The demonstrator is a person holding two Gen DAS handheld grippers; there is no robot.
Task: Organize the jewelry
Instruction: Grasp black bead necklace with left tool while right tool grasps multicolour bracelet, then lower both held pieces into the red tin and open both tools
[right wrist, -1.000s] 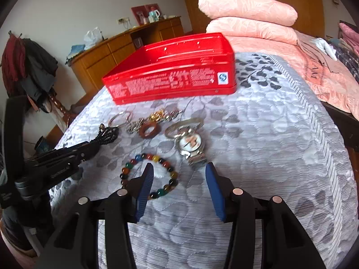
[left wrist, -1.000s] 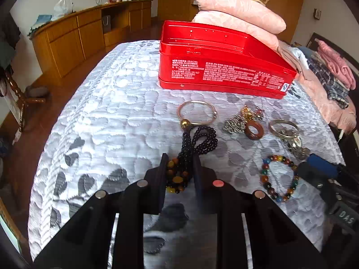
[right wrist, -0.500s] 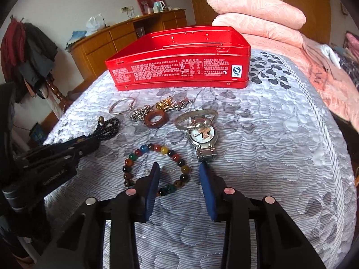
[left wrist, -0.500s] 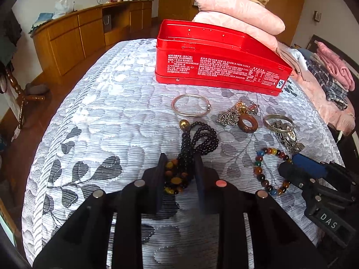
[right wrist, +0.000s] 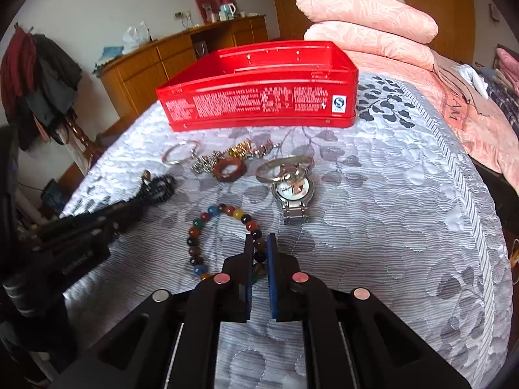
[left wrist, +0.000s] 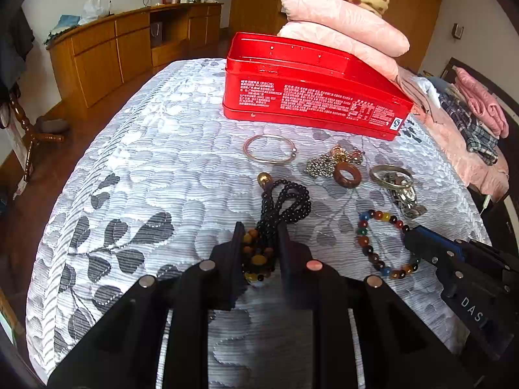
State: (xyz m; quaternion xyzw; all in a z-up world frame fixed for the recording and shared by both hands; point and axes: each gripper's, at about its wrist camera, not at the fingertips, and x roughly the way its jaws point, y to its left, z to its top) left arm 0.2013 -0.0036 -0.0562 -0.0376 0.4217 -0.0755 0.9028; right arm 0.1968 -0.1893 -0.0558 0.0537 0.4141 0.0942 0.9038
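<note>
Both grippers are closed on jewelry that lies on the quilted bedspread (left wrist: 155,168). The left gripper (left wrist: 261,243) has its jaws narrowed around the near end of the black bead necklace (left wrist: 285,204), where the amber and brown beads are; the rest of the strand trails away toward 12 o'clock. The right gripper (right wrist: 260,253) has its jaws almost shut on the near arc of the multicolored bead bracelet (right wrist: 207,223), and only one or two beads sit between the pads. The open red tin (right wrist: 259,107) stands at 12 o'clock, behind all the pieces. I think the main risk is slipping: round beads can roll out of flat pads when they are lifted. The long necklace may swing and catch the silver bangle (left wrist: 269,149) or the chain pile (left wrist: 324,163) on its way. The bracelet passes close to the wristwatch (right wrist: 293,191) at 1 o'clock and could drag it. The tin wall is high, so a hanging strand could hook on the rim.
</note>
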